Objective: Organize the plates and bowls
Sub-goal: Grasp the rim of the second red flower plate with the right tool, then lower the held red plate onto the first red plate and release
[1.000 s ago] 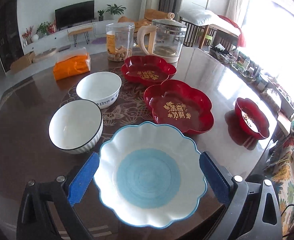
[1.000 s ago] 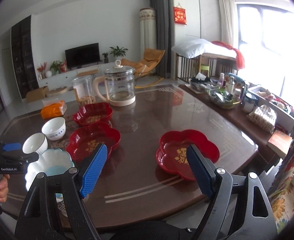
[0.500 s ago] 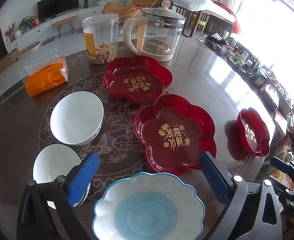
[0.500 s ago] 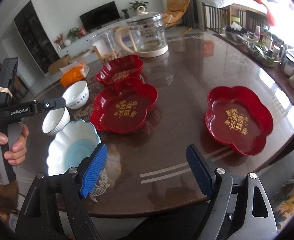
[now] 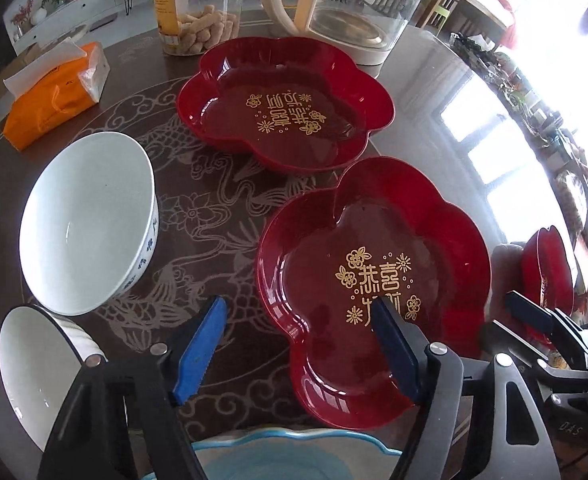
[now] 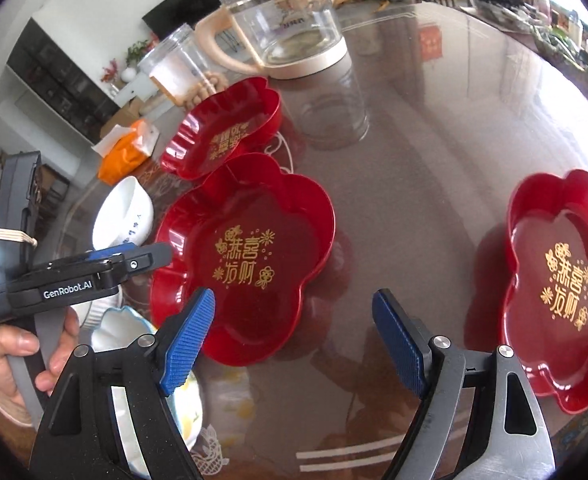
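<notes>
My left gripper (image 5: 298, 344) is open and empty, low over the near left rim of the middle red flower plate (image 5: 374, 280), its jaws on either side of that rim. A second red plate (image 5: 285, 104) lies behind it. A third red plate (image 6: 562, 276) lies apart at the right. My right gripper (image 6: 294, 340) is open and empty, above the table between the middle plate (image 6: 245, 256) and the third plate. Two white bowls (image 5: 89, 220) (image 5: 33, 372) stand at the left. A blue-and-white scalloped bowl (image 5: 289, 456) is just under the left gripper.
A glass kettle (image 5: 354, 8), a clear jar of snacks (image 5: 197, 4) and an orange tissue pack (image 5: 53, 96) stand at the back of the dark patterned table (image 5: 221, 216). The table's right edge is close to the third plate. The left hand shows in the right wrist view (image 6: 21, 344).
Both grippers have moved forward and lower toward the plates. The left gripper passed over the scalloped bowl to the middle red plate. Both stay open.
</notes>
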Tool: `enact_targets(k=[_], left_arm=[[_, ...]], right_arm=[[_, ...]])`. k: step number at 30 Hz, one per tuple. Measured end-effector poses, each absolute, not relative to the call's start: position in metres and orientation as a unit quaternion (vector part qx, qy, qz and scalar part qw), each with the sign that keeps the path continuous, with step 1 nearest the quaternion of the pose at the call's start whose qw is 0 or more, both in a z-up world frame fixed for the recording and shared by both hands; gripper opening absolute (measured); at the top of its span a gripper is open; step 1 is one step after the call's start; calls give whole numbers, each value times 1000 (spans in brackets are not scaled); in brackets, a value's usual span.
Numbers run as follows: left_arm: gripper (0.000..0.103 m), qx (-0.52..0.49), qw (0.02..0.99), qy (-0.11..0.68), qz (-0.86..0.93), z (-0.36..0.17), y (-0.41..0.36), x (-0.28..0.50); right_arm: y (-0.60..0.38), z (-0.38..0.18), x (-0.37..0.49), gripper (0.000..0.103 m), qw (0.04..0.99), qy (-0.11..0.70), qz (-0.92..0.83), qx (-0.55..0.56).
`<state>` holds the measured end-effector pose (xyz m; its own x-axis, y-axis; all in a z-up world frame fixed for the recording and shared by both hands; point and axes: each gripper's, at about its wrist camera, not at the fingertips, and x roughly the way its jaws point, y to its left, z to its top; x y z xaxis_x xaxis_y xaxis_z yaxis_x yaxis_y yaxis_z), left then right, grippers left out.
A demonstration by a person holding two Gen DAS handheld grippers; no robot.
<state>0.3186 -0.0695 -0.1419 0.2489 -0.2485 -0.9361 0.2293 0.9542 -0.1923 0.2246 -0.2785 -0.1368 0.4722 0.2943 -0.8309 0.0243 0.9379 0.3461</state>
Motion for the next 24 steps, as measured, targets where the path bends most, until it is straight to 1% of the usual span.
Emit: enact_targets(k=[2,3,5,6,7,8,10,11,12,13,18,24], left_arm=[[64,-11,786,600,-146,-148,-71,321],[62,-13,784,603,-144,-151,-71,323],[50,-14,780,610,-140,-159,-70,325],[47,-14,778,612,-137,-162,-70,325],[42,-14,777,614,-137,-164,-70,326],[37,-12,777,613,-139,-166,-71,325],[30,-8,779,610,-147,-167,-73,323],[29,-6,781,606,-152,-165,-75,321],[29,-2,782,603,-156,-163,-78,319],[29,6,787,596,-158,-159,-80,317],[29,26,807,562,-179,-127,-96,305],[29,34,817,531,-225,-80,-141,290]], right_arm=[[-277,-145,234,83,845,510,67,149],[-277,-149,237,83,845,511,59,145],[-280,-157,242,79,844,513,47,149],[-281,-161,244,70,841,517,45,154],[-283,-165,245,57,837,522,45,160],[-284,-168,246,54,834,524,46,165],[-285,-167,245,51,841,515,51,161],[-285,-168,245,45,840,515,58,162],[-284,-168,245,25,839,515,65,165],[-284,-167,244,21,840,515,60,160],[-297,-149,232,20,852,488,57,182],[-339,-105,209,20,863,460,48,205]])
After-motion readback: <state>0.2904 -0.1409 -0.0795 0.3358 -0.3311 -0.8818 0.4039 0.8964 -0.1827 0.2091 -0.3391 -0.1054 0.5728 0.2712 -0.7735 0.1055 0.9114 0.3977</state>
